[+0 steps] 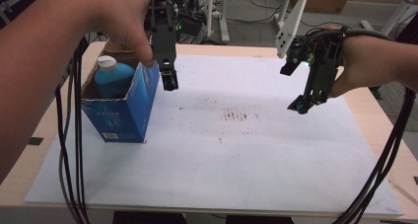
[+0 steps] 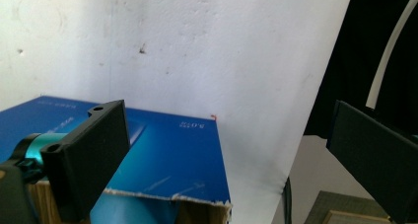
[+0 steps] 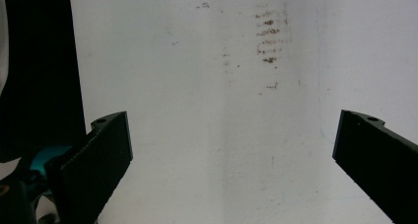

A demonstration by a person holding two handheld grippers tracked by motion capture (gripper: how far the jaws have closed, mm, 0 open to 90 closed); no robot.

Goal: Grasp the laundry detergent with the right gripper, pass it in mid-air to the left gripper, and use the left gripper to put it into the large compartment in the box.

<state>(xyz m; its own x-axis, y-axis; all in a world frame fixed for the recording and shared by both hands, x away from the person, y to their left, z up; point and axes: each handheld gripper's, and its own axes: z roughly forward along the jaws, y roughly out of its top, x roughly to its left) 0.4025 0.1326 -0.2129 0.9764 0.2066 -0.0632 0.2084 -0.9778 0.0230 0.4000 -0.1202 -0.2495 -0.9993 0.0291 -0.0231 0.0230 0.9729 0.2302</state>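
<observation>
An open blue cardboard box (image 1: 123, 110) stands at the left of the white sheet (image 1: 222, 150). A blue bottle (image 1: 111, 78) with a white cap stands upright inside it. My left gripper (image 1: 169, 78) hangs just right of the box's top edge, pointing down, open and holding nothing. In the left gripper view the box's blue wall (image 2: 167, 155) and torn rim lie beside the left jaw. My right gripper (image 1: 303, 104) hovers above the sheet at the right, open and empty; the right gripper view looks down on the bare sheet (image 3: 222, 135) with brown smudges (image 3: 268, 36).
Brown smudge marks (image 1: 234, 116) dot the middle of the sheet. Black cables (image 1: 71, 150) hang down at the left and others (image 1: 384, 165) at the right. Table legs and wiring stand beyond the far edge. The wooden table (image 1: 379, 130) shows around the sheet.
</observation>
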